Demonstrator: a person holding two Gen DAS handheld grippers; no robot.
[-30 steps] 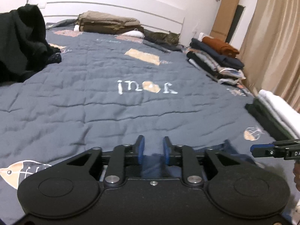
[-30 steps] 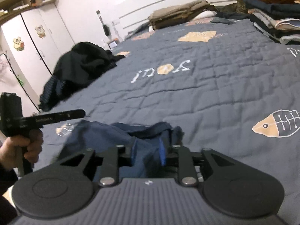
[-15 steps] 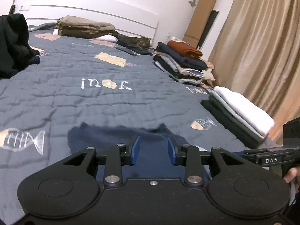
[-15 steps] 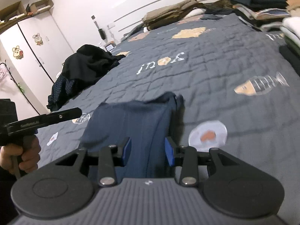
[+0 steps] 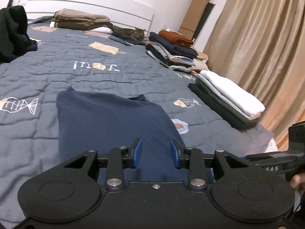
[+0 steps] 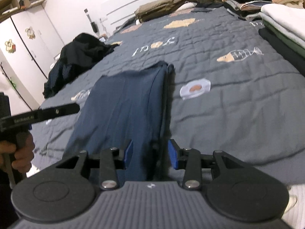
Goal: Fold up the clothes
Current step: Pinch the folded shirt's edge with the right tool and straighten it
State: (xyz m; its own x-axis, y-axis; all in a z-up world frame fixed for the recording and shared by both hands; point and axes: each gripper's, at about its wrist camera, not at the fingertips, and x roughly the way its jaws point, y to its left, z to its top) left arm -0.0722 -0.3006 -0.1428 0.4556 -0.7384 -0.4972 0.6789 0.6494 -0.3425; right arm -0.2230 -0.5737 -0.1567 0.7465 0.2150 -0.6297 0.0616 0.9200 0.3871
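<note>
The left gripper (image 5: pixel 156 153) fingers stand parted above the navy garment (image 5: pixel 106 118), gripping nothing. The right gripper (image 6: pixel 150 154) fingers likewise straddle its folded edge, unpinched. It lies on the bed (image 5: pixel 114 57). Only the left view shows the cat (image 5: pixel 133 32); only the right, the wardrobe (image 6: pixel 21 43).

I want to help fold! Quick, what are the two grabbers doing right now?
Left gripper: open, holding nothing; the navy garment lies beneath it.
Right gripper: open, the garment's edge loose between its fingers.

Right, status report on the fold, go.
Left claw open, right claw open, navy cloth between both, not pinched. Navy garment spread flat on quilt. Nothing in the way; folded stacks off to the side.
</note>
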